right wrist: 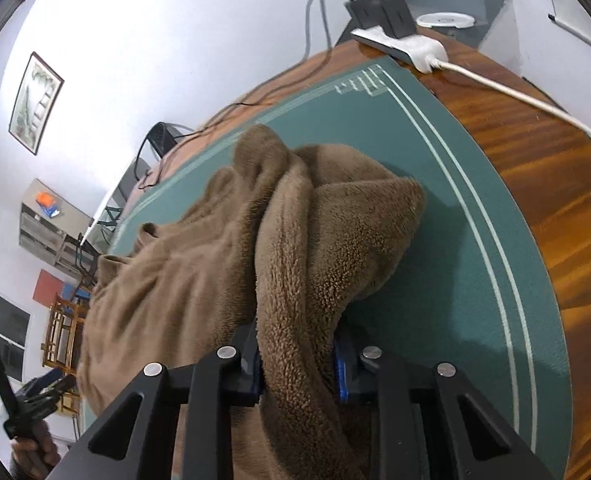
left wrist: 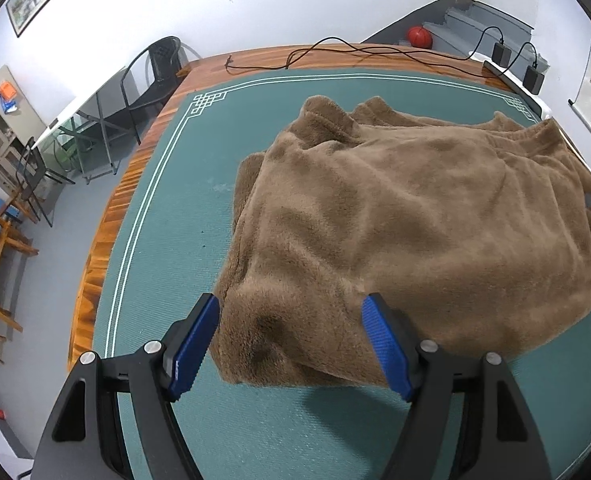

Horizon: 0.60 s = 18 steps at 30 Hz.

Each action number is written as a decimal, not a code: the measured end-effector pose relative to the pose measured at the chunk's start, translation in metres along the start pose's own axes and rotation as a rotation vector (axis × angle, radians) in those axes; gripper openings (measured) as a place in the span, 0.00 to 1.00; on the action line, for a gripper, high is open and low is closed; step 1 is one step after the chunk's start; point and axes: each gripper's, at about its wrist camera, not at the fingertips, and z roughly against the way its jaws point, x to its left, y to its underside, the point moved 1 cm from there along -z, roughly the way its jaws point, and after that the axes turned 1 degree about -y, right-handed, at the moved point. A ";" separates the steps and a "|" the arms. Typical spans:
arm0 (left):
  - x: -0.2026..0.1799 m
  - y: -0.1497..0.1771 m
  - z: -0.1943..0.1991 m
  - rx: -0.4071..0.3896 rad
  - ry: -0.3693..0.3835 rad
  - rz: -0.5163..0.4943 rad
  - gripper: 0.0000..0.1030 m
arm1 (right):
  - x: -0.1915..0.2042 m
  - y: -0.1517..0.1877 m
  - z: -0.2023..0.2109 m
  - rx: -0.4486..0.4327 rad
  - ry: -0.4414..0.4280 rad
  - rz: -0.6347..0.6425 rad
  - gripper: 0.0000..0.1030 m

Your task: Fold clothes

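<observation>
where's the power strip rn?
The white power strip sits on the bare wood at the table's far right corner, just beyond the green mat, in the right wrist view, with black adapters plugged into it.

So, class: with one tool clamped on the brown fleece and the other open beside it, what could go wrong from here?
1. The right tool pinches a thick bunch of brown fleece; layers may slip out unevenly.
2. The left tool is open, so that corner could sag or drag on the green mat.
</observation>
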 end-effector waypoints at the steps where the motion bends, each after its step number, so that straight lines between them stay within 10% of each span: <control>1: 0.001 -0.001 -0.003 0.002 0.010 -0.003 0.76 | 0.006 -0.001 0.003 -0.007 -0.005 0.000 0.25; 10: 0.033 -0.019 -0.020 -0.017 0.095 -0.003 0.76 | 0.064 -0.013 0.028 -0.074 -0.052 -0.005 0.23; 18: 0.086 -0.020 -0.039 0.000 0.142 0.069 0.76 | 0.199 -0.018 0.022 -0.104 -0.159 0.117 0.21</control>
